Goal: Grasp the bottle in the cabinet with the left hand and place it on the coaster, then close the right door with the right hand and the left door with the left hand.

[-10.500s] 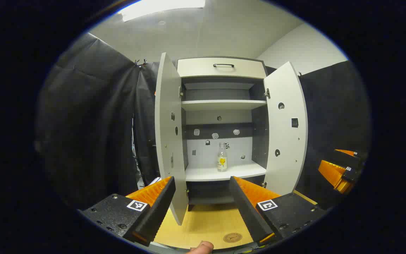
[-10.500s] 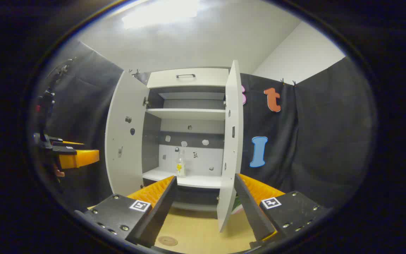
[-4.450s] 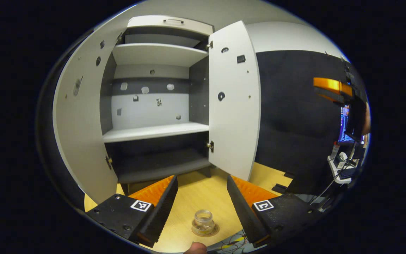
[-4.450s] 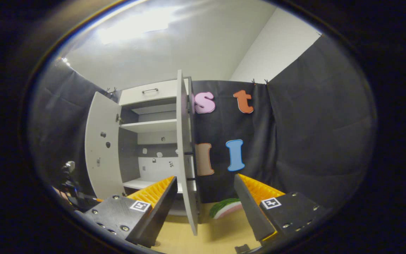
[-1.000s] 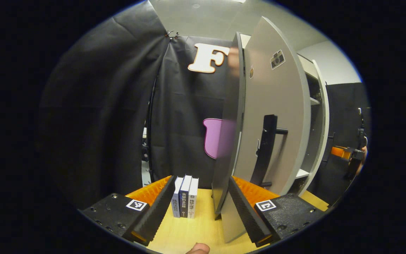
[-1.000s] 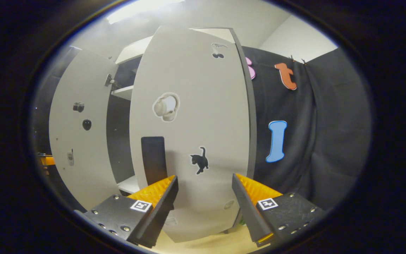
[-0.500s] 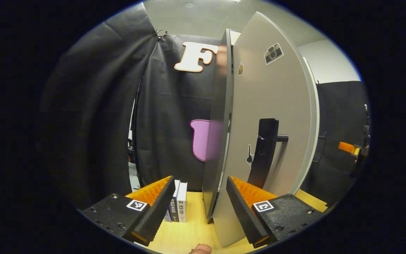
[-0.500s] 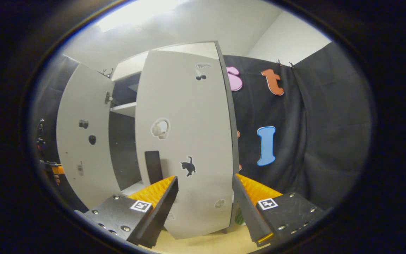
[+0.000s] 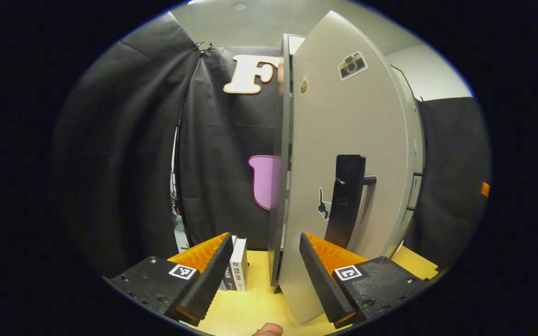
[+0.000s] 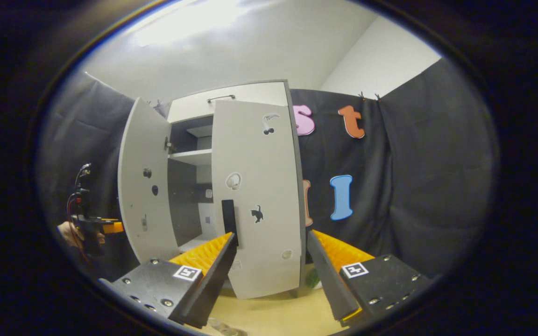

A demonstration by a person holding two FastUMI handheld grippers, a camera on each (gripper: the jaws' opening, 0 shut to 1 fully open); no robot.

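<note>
Cabinet closing: right door [image 10: 259, 196] nearly shut, left door [image 9: 343, 154] ajar.
Left hand-held gripper [image 9: 263, 270] apart, straddling door edge; right hand-held gripper [image 10: 271, 275] apart, empty. Risk: edge snagging a finger.

In my left gripper view the left door [image 9: 343, 154] covers the cabinet's inside, and my finger [image 9: 322, 280] hides its lower edge. The books [image 9: 236, 263] are half behind my other finger. In my right gripper view the right door [image 10: 259, 196] screens most of the shelves [image 10: 194, 156]. A green thing [image 10: 313, 278] by its foot is too hidden to name.
</note>
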